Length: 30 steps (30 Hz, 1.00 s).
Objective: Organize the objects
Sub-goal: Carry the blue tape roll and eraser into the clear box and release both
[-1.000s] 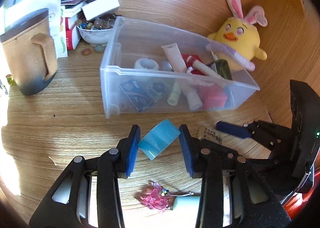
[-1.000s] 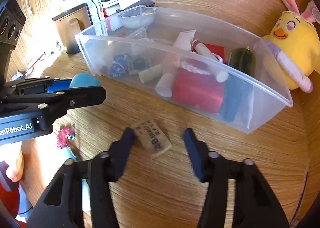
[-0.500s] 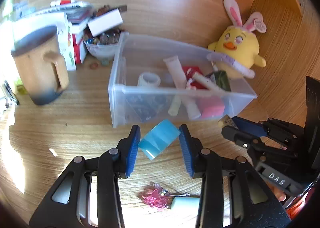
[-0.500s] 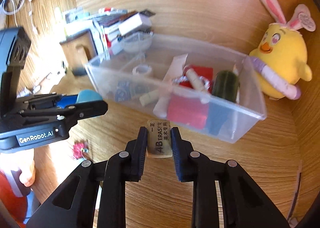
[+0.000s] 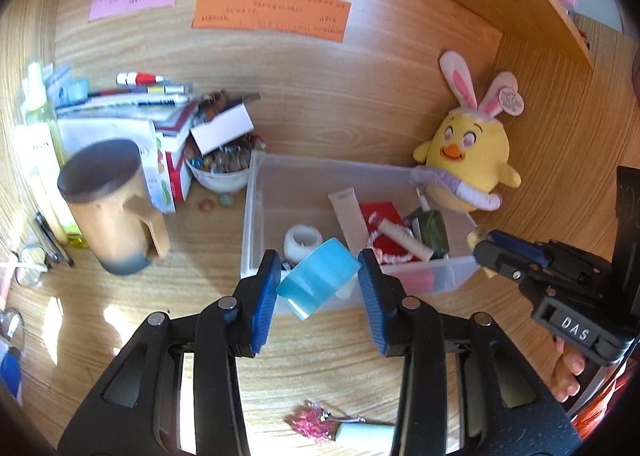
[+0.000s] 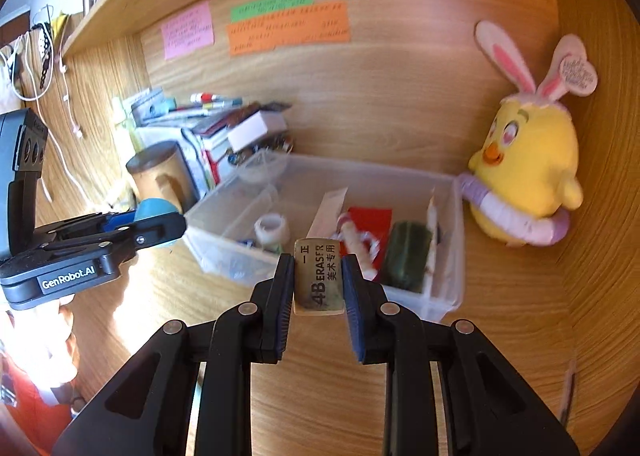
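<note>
My left gripper [image 5: 318, 286] is shut on a light blue tape roll [image 5: 318, 284], held tilted above the desk just in front of the clear plastic bin [image 5: 256, 215]. In the right wrist view my right gripper [image 6: 318, 282] is shut on a beige 4B eraser [image 6: 319, 276], lifted in front of the same bin [image 6: 452, 256]. The bin holds a white tape roll [image 5: 303, 240], a white tube [image 5: 348, 215], a red packet [image 5: 382, 215] and a dark green item [image 6: 406, 256]. The right gripper [image 5: 486, 252] shows at the right of the left wrist view; the left gripper [image 6: 160, 225] shows at the left of the right wrist view.
A yellow chick plush [image 5: 468, 163] leans in the back right corner. A brown mug [image 5: 110, 207], a bowl of marbles [image 5: 220, 167] and stacked books [image 5: 132, 119] crowd the back left. A pink trinket [image 5: 310, 422] lies on the desk below my left gripper. A shelf overhangs the desk.
Both grippers have risen. The right gripper closed on the eraser that lay on the desk and lifted it. The left gripper kept the blue tape roll and carried it up toward the bin.
</note>
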Available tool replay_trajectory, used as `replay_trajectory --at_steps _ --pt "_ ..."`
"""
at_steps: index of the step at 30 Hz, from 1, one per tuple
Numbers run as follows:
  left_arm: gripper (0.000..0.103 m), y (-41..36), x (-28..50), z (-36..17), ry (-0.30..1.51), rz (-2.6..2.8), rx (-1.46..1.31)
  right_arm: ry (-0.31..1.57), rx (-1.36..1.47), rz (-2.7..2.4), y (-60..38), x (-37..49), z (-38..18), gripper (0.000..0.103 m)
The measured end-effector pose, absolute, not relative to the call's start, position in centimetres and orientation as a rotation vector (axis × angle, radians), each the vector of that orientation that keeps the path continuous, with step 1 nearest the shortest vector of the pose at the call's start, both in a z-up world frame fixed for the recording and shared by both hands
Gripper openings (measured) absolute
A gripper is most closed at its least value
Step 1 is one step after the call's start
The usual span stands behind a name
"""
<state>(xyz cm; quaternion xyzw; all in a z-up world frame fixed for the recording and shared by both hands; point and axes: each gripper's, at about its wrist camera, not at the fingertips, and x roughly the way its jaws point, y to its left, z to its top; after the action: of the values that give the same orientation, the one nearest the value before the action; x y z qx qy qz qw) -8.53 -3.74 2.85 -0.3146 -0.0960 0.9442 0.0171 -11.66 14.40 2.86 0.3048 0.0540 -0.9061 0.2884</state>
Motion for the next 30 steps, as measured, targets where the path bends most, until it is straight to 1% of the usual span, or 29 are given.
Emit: replay_trajectory --at_steps 6,13,27,30 --pt "0.040 -4.1 -9.8 3.8 -0.269 2.956 -0.963 0.142 0.760 -2.481 15.3 -13.2 4.6 0.022" --pt "0.040 -4.5 -12.4 3.9 -0.278 2.938 -1.001 0.151 0.747 -2.506 15.2 -15.0 5.2 0.022" --pt "0.040 -5.9 -17.0 0.2 -0.361 2.900 -1.176 0.170 0.917 -2.431 12.3 -19.0 1.1 0.022" --pt "0.040 -5.7 -17.2 -0.2 -0.338 2.887 -1.184 0.194 0.951 -2.413 10.9 -19.5 -0.1 0.022"
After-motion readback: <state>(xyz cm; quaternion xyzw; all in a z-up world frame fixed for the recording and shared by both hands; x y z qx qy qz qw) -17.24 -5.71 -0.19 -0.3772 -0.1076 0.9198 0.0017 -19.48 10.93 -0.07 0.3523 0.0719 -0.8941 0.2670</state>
